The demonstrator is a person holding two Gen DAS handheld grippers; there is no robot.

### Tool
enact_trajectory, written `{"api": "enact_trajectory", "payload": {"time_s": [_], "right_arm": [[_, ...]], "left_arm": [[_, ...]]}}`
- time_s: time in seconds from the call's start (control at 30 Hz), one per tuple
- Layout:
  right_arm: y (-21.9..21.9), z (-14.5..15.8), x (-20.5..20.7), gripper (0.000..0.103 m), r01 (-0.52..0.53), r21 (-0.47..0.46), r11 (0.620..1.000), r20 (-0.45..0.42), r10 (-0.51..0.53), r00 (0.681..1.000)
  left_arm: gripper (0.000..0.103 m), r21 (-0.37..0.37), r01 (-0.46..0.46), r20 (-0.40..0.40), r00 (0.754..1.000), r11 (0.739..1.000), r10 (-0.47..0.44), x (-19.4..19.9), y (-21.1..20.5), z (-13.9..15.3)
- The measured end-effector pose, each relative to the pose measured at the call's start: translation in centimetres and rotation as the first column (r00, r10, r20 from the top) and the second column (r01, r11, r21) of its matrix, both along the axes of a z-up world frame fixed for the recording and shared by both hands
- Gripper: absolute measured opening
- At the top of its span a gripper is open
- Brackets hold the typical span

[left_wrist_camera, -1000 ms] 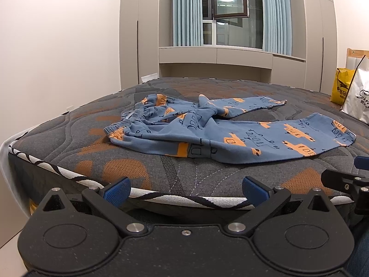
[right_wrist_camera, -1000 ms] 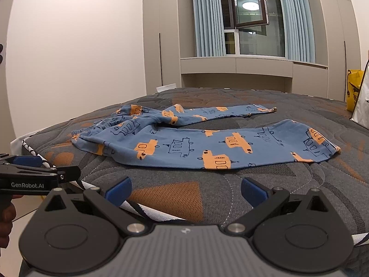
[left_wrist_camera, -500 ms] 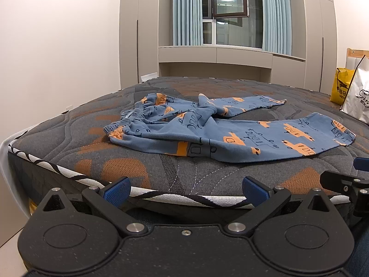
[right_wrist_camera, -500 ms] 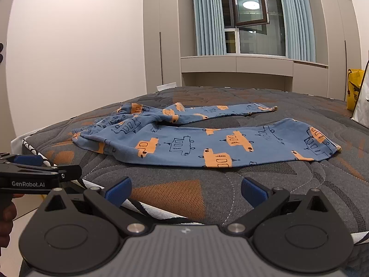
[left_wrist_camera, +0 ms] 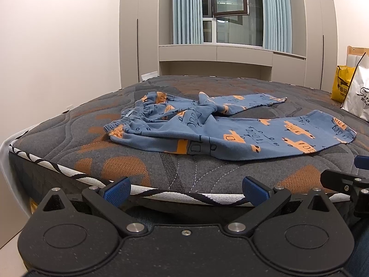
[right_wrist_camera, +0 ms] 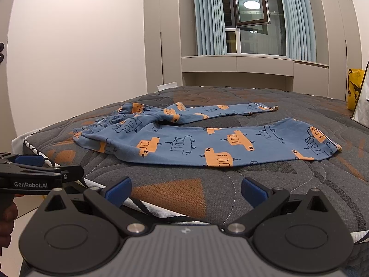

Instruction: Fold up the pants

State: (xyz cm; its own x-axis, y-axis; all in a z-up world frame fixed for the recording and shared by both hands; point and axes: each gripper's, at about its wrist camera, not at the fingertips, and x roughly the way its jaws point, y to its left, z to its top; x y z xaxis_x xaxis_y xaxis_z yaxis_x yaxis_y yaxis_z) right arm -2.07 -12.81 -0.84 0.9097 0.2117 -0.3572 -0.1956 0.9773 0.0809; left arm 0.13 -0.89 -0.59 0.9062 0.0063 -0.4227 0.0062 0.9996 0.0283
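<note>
Blue pants with orange and outlined vehicle prints lie unfolded on the grey-and-orange mattress. The waistband is at the left, both legs stretch to the right and lie apart. They also show in the right wrist view. My left gripper is open and empty at the mattress's near edge, short of the pants. My right gripper is open and empty, also at the near edge. The left gripper shows at the left in the right wrist view.
A yellow bag and a white bag stand at the mattress's right side. A white wall is on the left, with wardrobes, curtains and a window behind the bed. The mattress edge has black-and-white trim.
Both grippers have crept slightly toward the bed and lowered a little. The pants have not moved and both grippers stay open.
</note>
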Motion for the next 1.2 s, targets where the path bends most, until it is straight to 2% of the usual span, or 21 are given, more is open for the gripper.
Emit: {"api": "enact_trajectory", "payload": {"time_s": [0.33,0.73,1.0,1.13,1.2], "right_arm": [[0.1,-0.2,0.1,0.103,0.003,-0.002,1.000,-0.004,-0.003,1.000],[0.3,0.2,2.0,0.103,-0.003,0.005,1.000,-0.025,0.003,1.000],[0.0,1.3,5.0,0.103,-0.009,-0.027,1.000,-0.012,0.009,1.000],[-0.3,2.0,7.2,0.103,-0.024,-0.040,0.999,0.004,0.024,1.000],[-0.4,2.3,8.5,0.103,-0.022,-0.034,0.999,0.018,0.023,1.000]], "left_arm": [[0.103,-0.006,0.025,-0.017,1.000,1.000,-0.025,0.5,0.0,0.2],[0.103,-0.029,0.058,-0.033,0.998,0.998,-0.059,3.3,0.6,1.2],[0.103,-0.066,0.043,0.019,0.999,0.997,-0.042,7.2,1.7,2.8],[0.103,-0.116,-0.007,0.102,0.995,0.993,0.018,9.1,2.1,3.3],[0.103,-0.113,-0.006,0.108,0.994,0.994,0.018,10.3,1.9,3.8]]}}
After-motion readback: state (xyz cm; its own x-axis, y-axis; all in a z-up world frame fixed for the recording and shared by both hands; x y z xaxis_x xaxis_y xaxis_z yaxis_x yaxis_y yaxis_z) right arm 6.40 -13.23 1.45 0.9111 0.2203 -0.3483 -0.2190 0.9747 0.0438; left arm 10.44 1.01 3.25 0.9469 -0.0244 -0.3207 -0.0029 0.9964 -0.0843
